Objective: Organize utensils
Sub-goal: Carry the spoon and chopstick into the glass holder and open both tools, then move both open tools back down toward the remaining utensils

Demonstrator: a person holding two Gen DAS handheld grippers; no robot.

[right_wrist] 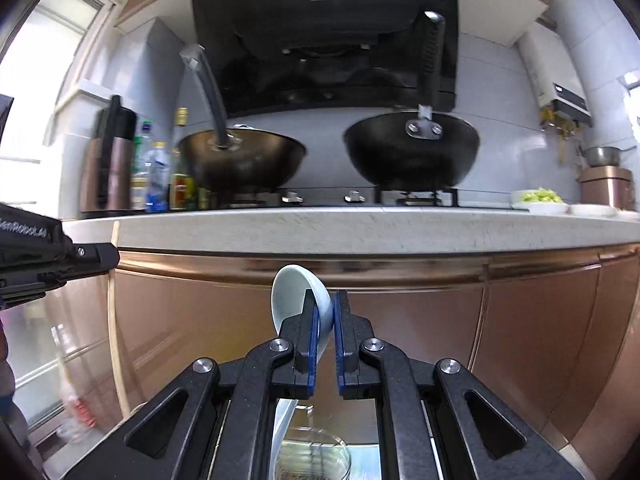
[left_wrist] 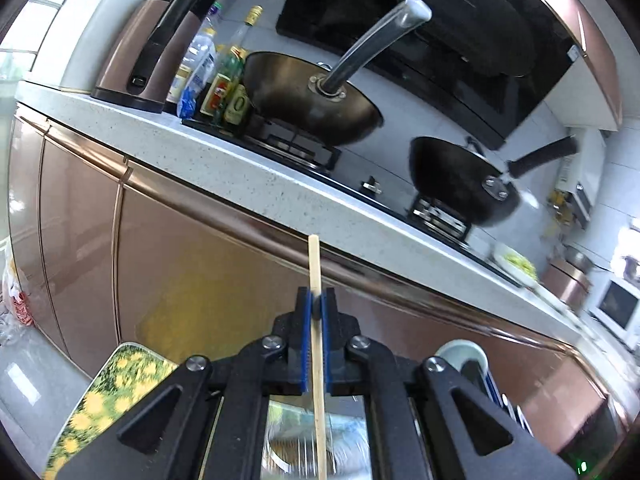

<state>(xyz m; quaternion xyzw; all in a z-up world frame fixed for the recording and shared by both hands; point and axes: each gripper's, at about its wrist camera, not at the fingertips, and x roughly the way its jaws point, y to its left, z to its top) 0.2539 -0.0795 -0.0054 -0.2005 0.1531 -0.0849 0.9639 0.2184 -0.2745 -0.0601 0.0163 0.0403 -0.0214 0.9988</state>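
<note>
While pinching a pale, slim wooden chopstick (left_wrist: 315,312) upright between the blue pads of the left gripper (left_wrist: 316,304), in front of the copper cabinet (left_wrist: 208,272) and reaching up toward the countertop (left_wrist: 256,176). Clamping a light blue ceramic spoon (right_wrist: 296,296) in the right gripper (right_wrist: 324,308), bowl tilted up below that same countertop, handle running down behind the fingers. Showing a brown wok (right_wrist: 240,164) and a black wok (right_wrist: 412,152) above the countertop, contents hidden, plus a blurred glass container (right_wrist: 316,460) half cut off below the spoon.

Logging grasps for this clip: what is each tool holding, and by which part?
Left tool pinches a wooden chopstick partway along its shaft. Right tool grips a pale ceramic spoon near the bowl end.
</note>
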